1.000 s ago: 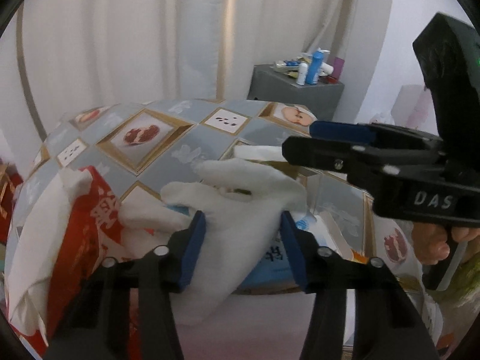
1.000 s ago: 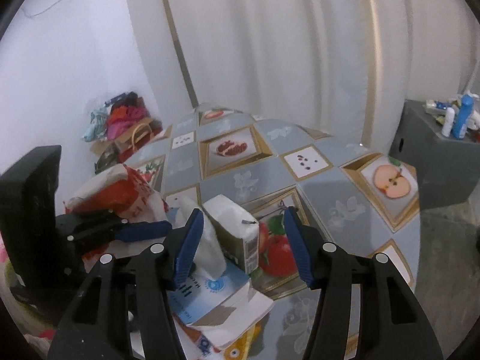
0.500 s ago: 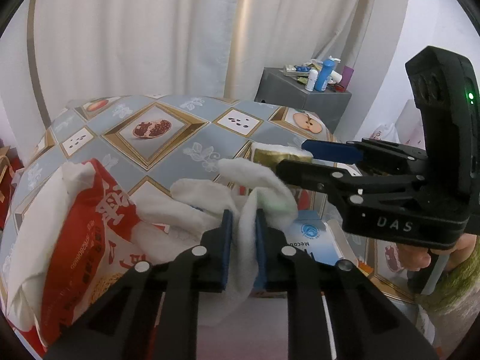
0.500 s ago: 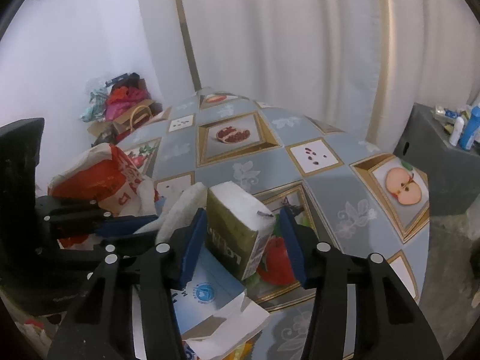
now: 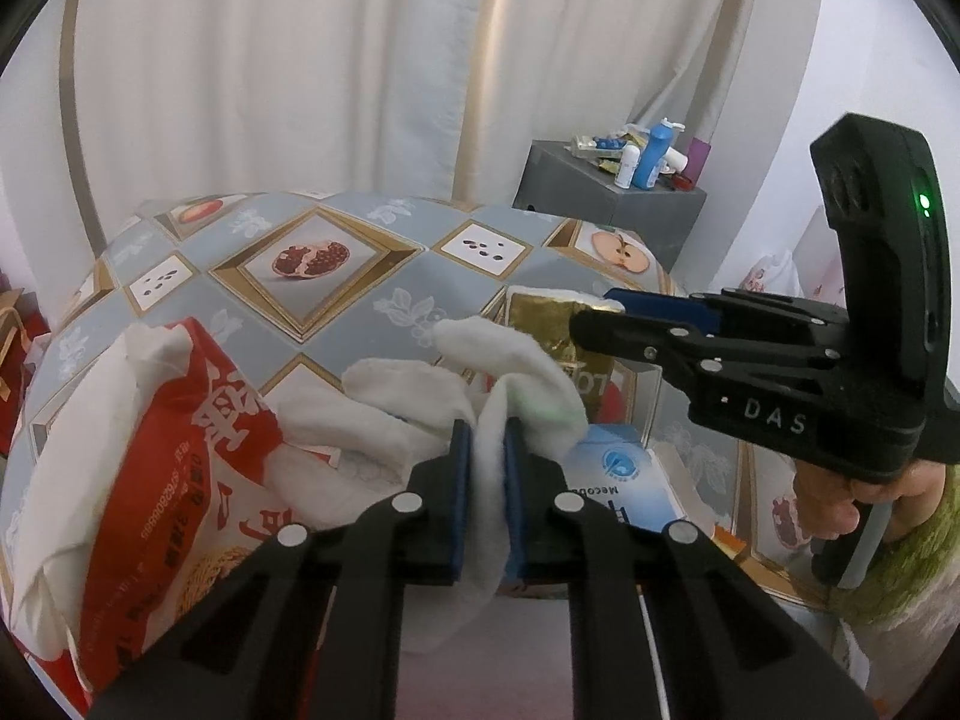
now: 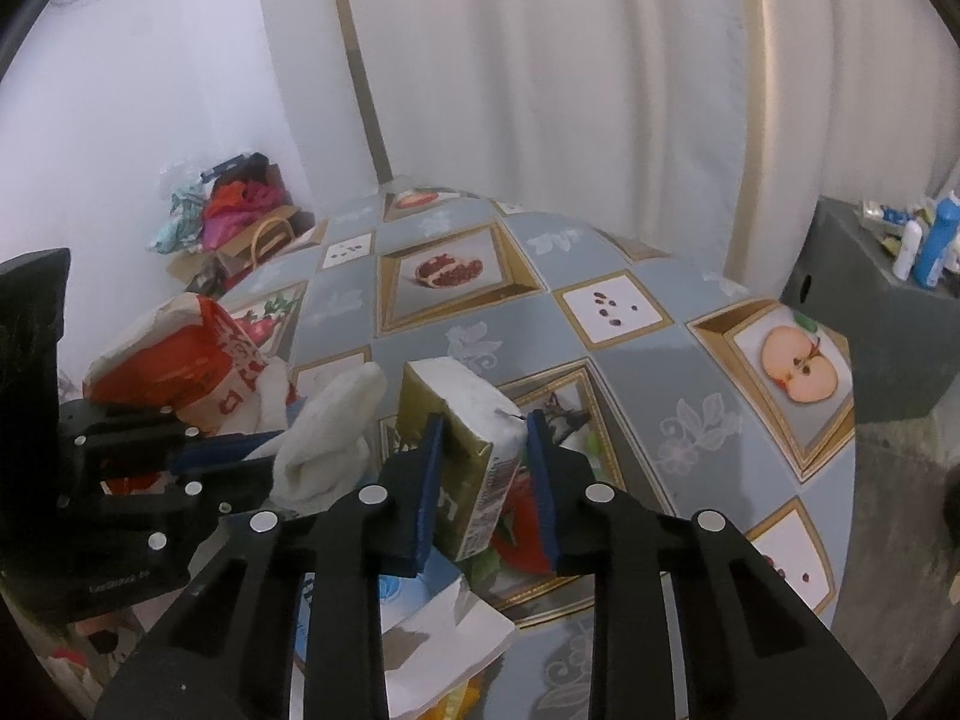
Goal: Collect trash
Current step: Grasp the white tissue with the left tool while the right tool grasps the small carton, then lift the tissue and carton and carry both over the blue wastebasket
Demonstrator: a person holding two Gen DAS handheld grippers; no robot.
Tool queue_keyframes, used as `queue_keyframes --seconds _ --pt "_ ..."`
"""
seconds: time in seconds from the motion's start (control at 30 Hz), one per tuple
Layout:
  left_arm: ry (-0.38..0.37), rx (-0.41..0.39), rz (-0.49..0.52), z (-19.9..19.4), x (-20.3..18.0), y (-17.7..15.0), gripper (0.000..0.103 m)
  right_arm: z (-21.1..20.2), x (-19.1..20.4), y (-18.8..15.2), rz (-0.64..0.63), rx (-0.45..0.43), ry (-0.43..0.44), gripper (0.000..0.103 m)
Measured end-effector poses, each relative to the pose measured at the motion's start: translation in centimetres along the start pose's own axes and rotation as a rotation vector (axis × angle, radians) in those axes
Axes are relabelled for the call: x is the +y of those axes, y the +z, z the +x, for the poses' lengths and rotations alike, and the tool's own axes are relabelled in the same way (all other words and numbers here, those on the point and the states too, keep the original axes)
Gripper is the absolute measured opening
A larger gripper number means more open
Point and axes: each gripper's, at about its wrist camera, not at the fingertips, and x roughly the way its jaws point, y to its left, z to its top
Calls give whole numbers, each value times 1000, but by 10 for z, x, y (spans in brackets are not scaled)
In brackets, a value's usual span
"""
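White tissue wad [image 5: 516, 384] at table's near edge: soft, light, crushes, so pinch mid-fold. Left gripper [image 5: 487, 450] just closed, clamped on it. Gold carton [image 6: 465, 420] beside it: stiff, light; right gripper [image 6: 483, 468] closing onto its sides.

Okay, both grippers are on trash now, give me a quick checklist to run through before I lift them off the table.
1. Left gripper clamped on white tissue, jaws just closed: ok.
2. Right gripper around gold carton, jaws just closing; both pads pressing: cannot tell.
3. Tissue free of carton: cannot tell; it drapes against it.
4. Blue-and-white box lies underneath and may shift: not ok.
5. Red bag clear of both grippers: ok.
6. Trash bin in view: not ok.
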Motion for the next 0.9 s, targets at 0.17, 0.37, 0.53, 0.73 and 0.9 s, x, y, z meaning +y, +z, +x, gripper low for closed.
queue_keyframes --seconds 0.17,0.37,0.53,0.73,0.9 --pt "-1 -19 -6 -4 0 0 9 -6 2 0 -6 -19 -19 22" --pt "-2 -60 -5 -14 -2 3 9 -20 2 5 3 -61 -35 21" --pt "-15 -108 -12 -29 -4 5 9 -42 4 10 5 -108 -70 21" --pt "-48 -177 -17 -56 -11 4 9 -80 7 9 20 -172 -112 21" --pt "-91 -224 -17 -87 -24 2 9 -123 14 -3 42 -223 -156 21"
